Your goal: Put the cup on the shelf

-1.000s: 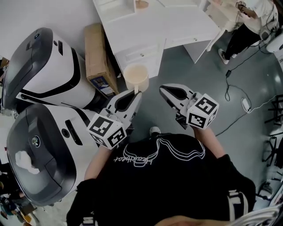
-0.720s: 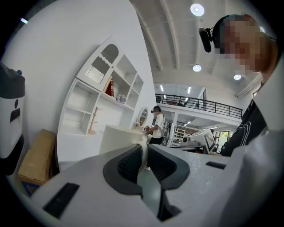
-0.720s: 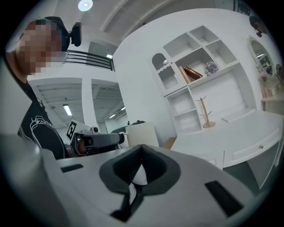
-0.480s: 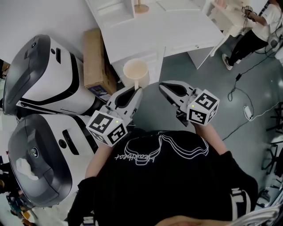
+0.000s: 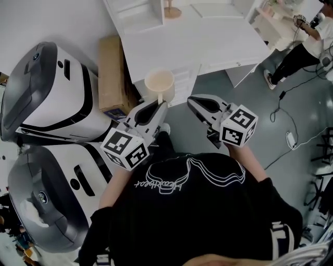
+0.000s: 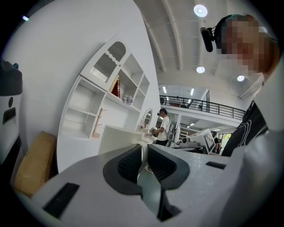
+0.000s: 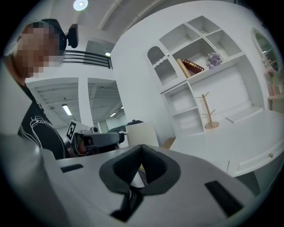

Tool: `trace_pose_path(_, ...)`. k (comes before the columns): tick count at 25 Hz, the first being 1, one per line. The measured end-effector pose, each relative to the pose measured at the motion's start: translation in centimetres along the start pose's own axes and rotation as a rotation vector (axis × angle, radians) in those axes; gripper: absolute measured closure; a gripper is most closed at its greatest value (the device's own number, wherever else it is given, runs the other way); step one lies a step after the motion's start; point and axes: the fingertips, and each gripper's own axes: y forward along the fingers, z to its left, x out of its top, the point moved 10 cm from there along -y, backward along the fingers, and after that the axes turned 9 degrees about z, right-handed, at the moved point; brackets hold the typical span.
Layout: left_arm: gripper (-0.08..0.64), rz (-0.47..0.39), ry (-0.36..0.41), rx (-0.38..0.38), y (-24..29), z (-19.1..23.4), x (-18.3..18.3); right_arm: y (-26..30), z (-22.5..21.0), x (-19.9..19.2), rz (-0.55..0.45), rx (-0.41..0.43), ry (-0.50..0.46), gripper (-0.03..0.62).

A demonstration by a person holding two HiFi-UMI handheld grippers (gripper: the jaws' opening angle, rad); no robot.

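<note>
Ahead, white shelf unit stands beyond the desk, well forward of the left gripper and the closed, empty right gripper beside it, the left's narrow jaws pinching the handle of the upright cup held out at its tip.

open lab-like hall, mezzanine railing, round ceiling lights, white shelf unit, cables on grey floor

No print can be read; the shirt carries white script (upside down, not legible); the box label is too small; left cube and right cube show square markers only.
</note>
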Motion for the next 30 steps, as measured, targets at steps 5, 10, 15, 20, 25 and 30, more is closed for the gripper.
trace_pose_path(5,0.517,0.017,-0.009,-0.015,2.9,5.9,2.5,4.2,-4.2,2.6,0.001,-0.015,0.024,0.586)
trace_pose_path(10,0.517,0.05,-0.028,-0.03,6.2,12.2,5.4,8.5,-8.7,5.8,0.001,-0.03,0.057,0.586)
trace_pose_path(15,0.516,0.067,-0.045,-0.044,9.1,18.4,7.9,12.9,-12.8,8.5,0.003,-0.048,0.081,0.586)
trace_pose_path(20,0.517,0.078,-0.052,-0.047,11.1,23.5,9.4,16.7,-15.8,10.2,0.012,-0.057,0.096,0.586)
trace_pose_path(25,0.516,0.084,-0.061,-0.039,13.7,28.4,10.4,19.6,-19.2,11.5,0.017,-0.077,0.114,0.586)
trace_pose_path(30,0.517,0.088,-0.066,-0.01,15.7,32.2,10.4,21.8,-21.5,11.8,0.033,-0.085,0.125,0.586)
